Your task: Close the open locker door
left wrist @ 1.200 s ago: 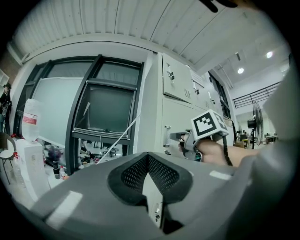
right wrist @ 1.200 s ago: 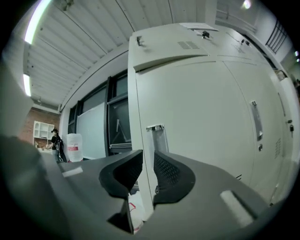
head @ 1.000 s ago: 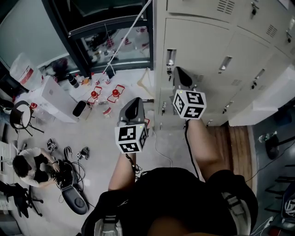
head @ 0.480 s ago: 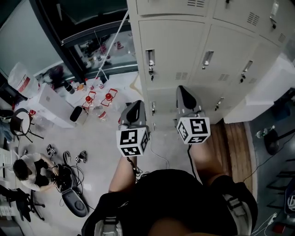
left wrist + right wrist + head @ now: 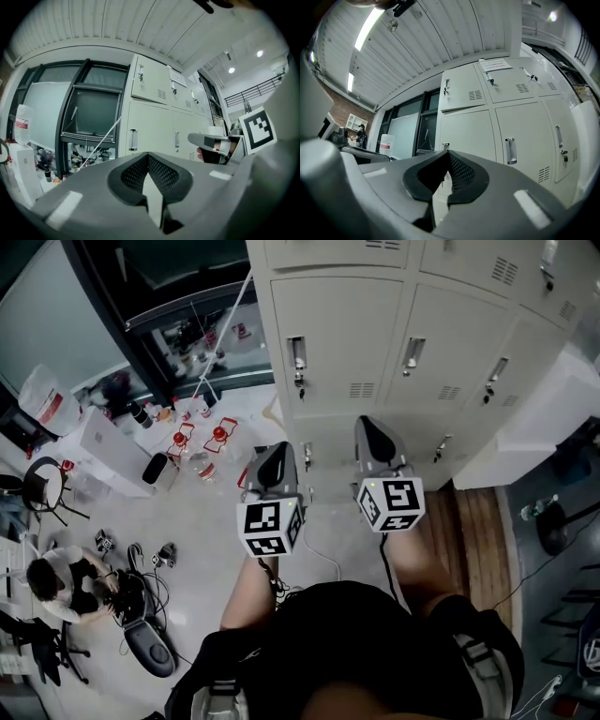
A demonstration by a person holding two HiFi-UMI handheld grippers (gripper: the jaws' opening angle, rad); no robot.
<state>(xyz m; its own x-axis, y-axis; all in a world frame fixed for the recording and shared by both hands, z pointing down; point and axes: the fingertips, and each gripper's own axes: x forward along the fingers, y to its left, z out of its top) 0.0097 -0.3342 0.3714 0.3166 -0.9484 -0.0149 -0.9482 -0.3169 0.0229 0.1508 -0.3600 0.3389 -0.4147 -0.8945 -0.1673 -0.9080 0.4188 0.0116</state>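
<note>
Facing the locker bank (image 5: 375,334), a person is holding the left gripper (image 5: 149,163) and right gripper (image 5: 449,161) just short of it, both claws pressed together and pinching nothing. No door is hanging wide; the upper-left door (image 5: 464,89) is perhaps sitting slightly proud, though I cannot be sure. The closing is looking done or nearly done, with at most a final press remaining.

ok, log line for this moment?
left gripper: shut, empty | right gripper: shut, empty | both face lockers, not touching
</note>
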